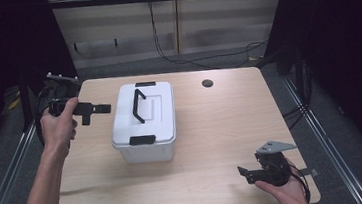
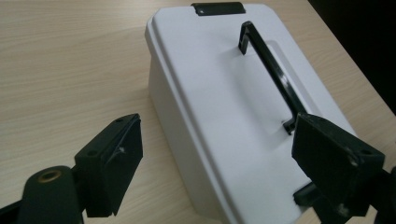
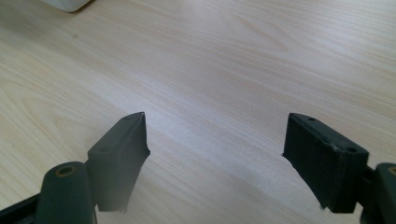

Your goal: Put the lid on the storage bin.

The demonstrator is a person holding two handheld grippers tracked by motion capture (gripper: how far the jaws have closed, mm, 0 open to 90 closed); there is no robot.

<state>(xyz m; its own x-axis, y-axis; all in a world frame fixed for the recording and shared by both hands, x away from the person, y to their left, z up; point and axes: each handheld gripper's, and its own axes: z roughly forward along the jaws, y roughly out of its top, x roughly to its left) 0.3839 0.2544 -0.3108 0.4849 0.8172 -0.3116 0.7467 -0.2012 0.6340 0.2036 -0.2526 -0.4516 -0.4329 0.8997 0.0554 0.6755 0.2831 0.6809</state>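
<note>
The white box [image 1: 143,123] stands on the wooden table [image 1: 222,138], just beside the left gripper [image 1: 100,108] on the side its jaws point toward, and well apart from the right gripper [image 1: 243,172]. The box is rectangular with rounded corners and a fitted white lid [image 2: 219,93]. The lid has a raised rim and a shallow recessed panel along its middle. A slim black handle [image 2: 271,70] runs lengthwise over that panel; it stands up from the lid on its two ends. Black latches sit at both short ends: one latch [image 1: 142,140] on the near end and another [image 1: 145,84] on the far end. The surface appears clean and unmarked.

Left gripper: jaws spread wide, holding nothing. In the left gripper view the box lies ahead of and between the jaws, one jaw over bare table beside its long wall, the other over the lid near the handle's end. Whether that jaw touches the lid cannot be told.

Right gripper: jaws spread wide, empty, over bare table. A corner of the box shows far ahead of them.
</note>
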